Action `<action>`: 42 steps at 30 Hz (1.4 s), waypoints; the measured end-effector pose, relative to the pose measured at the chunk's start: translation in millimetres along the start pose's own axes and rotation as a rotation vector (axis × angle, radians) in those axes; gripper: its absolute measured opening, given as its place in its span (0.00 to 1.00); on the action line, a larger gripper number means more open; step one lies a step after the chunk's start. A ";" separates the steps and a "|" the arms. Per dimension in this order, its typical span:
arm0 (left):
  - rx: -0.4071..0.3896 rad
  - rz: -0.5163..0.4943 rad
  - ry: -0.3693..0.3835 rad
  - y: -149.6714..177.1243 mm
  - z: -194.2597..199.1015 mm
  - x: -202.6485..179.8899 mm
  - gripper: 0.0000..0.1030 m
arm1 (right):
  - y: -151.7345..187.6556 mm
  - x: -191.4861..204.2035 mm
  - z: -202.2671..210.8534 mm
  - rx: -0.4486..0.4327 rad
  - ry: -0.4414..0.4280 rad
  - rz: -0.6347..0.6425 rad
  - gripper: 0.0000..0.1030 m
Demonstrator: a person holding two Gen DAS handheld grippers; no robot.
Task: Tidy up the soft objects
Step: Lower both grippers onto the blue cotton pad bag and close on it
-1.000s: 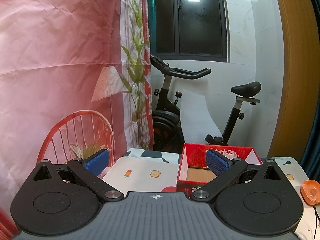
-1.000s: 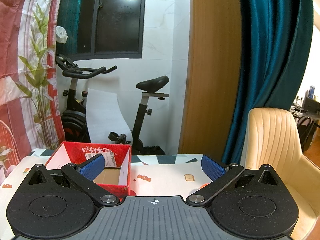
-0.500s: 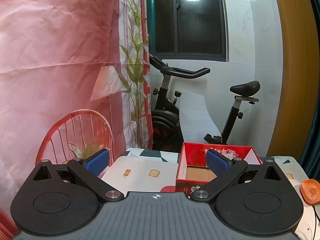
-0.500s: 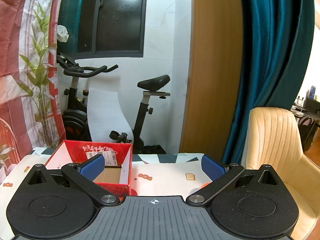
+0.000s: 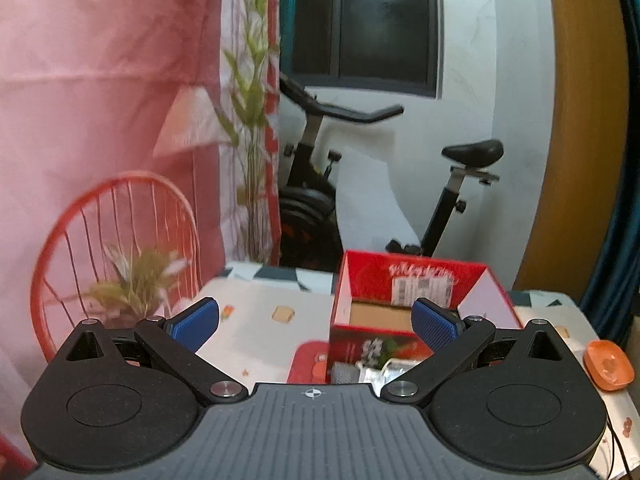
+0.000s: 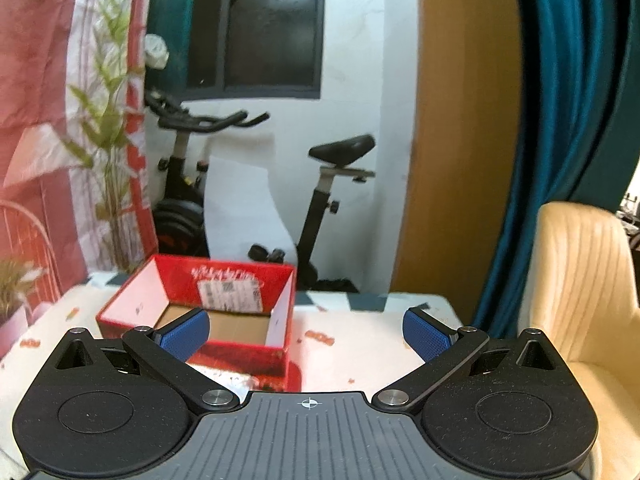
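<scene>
Soft objects themselves were not clearly visible; both left tongs (image 5: 314, 322) and right tongs (image 6: 306, 330) gaped wide and empty above the worktop (image 6: 360, 332). Ahead stood an open red box (image 6: 200, 320), bare cloth right of it, an orange dish (image 5: 608, 365) near the worktop's right edge.

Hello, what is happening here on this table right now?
A person holds two claws above a table, and both are open and hold nothing. The left claw and the right claw both face an open red box, which looks empty inside. A small orange thing lies at the table's right edge. Nothing is picked up yet.
</scene>
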State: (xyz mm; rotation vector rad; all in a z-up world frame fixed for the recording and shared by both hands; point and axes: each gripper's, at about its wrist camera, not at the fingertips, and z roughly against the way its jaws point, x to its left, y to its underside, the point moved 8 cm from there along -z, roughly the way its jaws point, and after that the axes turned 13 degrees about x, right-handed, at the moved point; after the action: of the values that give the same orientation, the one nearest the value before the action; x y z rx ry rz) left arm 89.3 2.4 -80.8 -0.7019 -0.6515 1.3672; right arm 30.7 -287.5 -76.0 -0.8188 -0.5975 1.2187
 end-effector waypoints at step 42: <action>0.507 -0.039 0.361 122.2 -176.3 -78.7 0.65 | 134.0 82.4 -172.9 0.403 -0.445 0.123 0.72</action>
State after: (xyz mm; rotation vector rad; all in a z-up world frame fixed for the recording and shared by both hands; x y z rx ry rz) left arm 139.3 -79.4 -288.2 -0.4996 -0.0227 1.2573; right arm 110.1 -228.9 -287.9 -0.2448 -0.6332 1.5861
